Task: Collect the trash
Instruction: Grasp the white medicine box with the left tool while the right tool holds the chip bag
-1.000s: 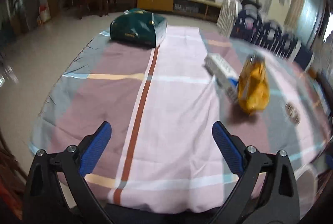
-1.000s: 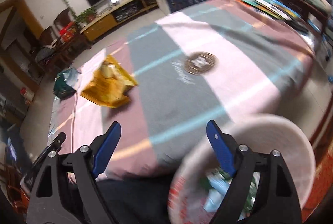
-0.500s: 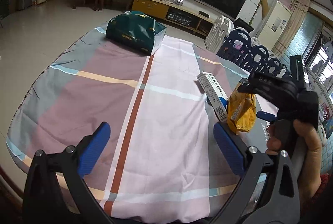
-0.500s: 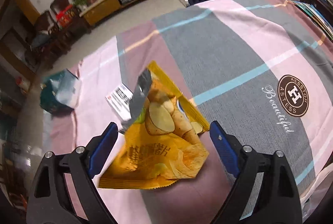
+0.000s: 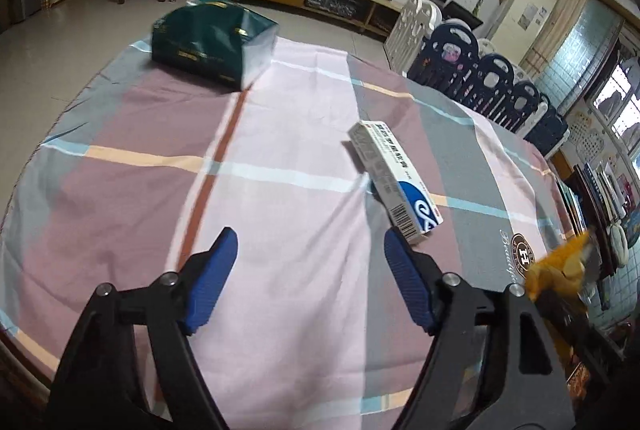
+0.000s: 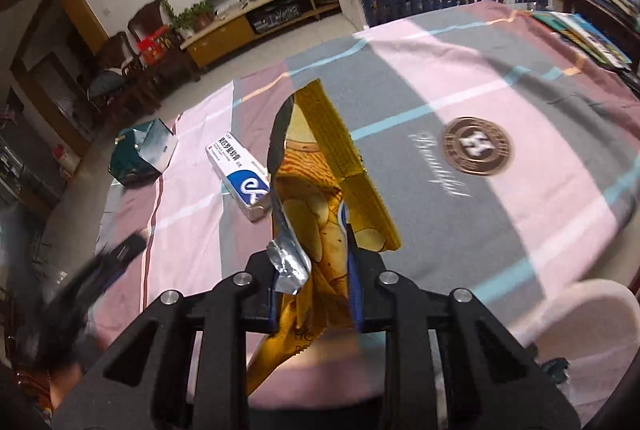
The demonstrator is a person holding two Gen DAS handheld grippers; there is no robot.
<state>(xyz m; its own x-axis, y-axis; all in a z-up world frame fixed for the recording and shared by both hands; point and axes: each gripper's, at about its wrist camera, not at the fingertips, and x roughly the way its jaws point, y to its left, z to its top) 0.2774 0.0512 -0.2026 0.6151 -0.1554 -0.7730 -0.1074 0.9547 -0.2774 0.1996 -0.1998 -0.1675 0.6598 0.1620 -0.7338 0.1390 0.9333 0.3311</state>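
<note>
A yellow chip bag (image 6: 332, 138) with a torn silver lining hangs in my right gripper (image 6: 314, 270), above the plaid tablecloth (image 6: 500, 102). Its jaws are closing, and the pads press on the bag's lower part. The same bag (image 5: 560, 270) shows blurred at the right edge of the left wrist view. A white and blue carton (image 5: 394, 182) lies on the cloth, its near end just beyond my left gripper's right fingertip (image 5: 396, 254). My left gripper (image 5: 310, 262) hovers over the pink stripe, its jaws closing with nothing between them.
A dark green gift bag (image 5: 212, 30) stands at the table's far left corner. A white bin (image 6: 592, 314) with some trash inside sits at the near right edge. Books (image 6: 588, 30) lie along the right side. A blue and white play fence (image 5: 480, 70) stands beyond the table.
My right gripper has shut on the chip bag and lifted it off the cloth, drawing it toward the near right. My left gripper has moved up to the carton and its jaws have narrowed.
</note>
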